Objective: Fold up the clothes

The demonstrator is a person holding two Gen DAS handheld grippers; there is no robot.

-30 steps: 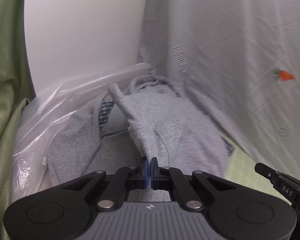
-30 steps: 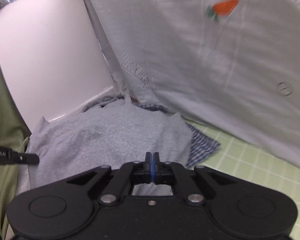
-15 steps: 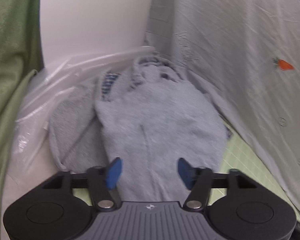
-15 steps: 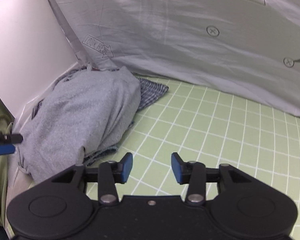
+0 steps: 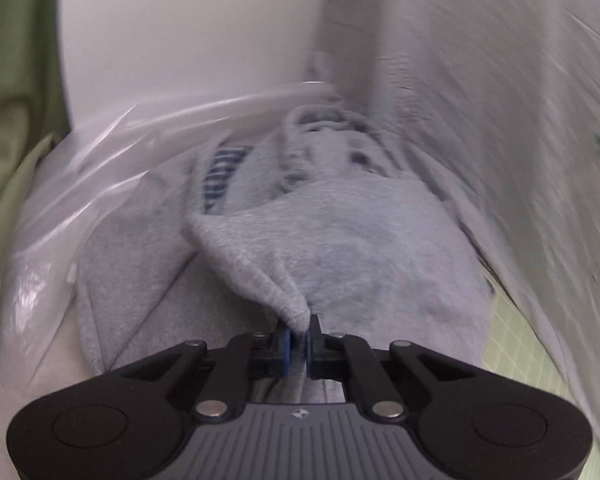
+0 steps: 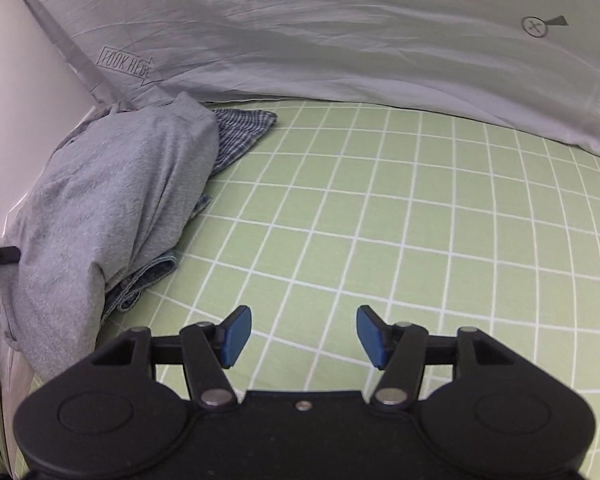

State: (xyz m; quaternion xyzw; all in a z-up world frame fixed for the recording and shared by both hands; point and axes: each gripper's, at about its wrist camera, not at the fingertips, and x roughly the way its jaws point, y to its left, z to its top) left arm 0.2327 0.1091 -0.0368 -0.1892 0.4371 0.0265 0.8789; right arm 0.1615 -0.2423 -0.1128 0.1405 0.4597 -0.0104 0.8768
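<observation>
A grey knit garment [image 5: 340, 248] lies heaped over a pile of clothes against the white wall. My left gripper [image 5: 297, 340] is shut on a pinched fold of the garment's near edge. In the right wrist view the same grey garment [image 6: 108, 200] drapes over a blue checked cloth [image 6: 240, 132] and a denim piece [image 6: 148, 280] at the left. My right gripper [image 6: 303, 336] hovers over the bare green checked sheet [image 6: 380, 220], to the right of the pile; its jaws are opening and nothing is between them. The tip of the left gripper shows at the left edge of that view.
Clear plastic bags [image 5: 60, 240] lie left of the pile, beside a green cloth [image 5: 12, 100]. A pale grey printed sheet [image 6: 340, 48] hangs behind the bed and along the pile's right side [image 5: 500, 120]. A white wall [image 5: 180, 32] stands behind the clothes.
My left gripper let go of the grey garment, opened wide, then shut again on a fold of its near edge. My right gripper opened and swung right, away from the pile, over the green sheet.
</observation>
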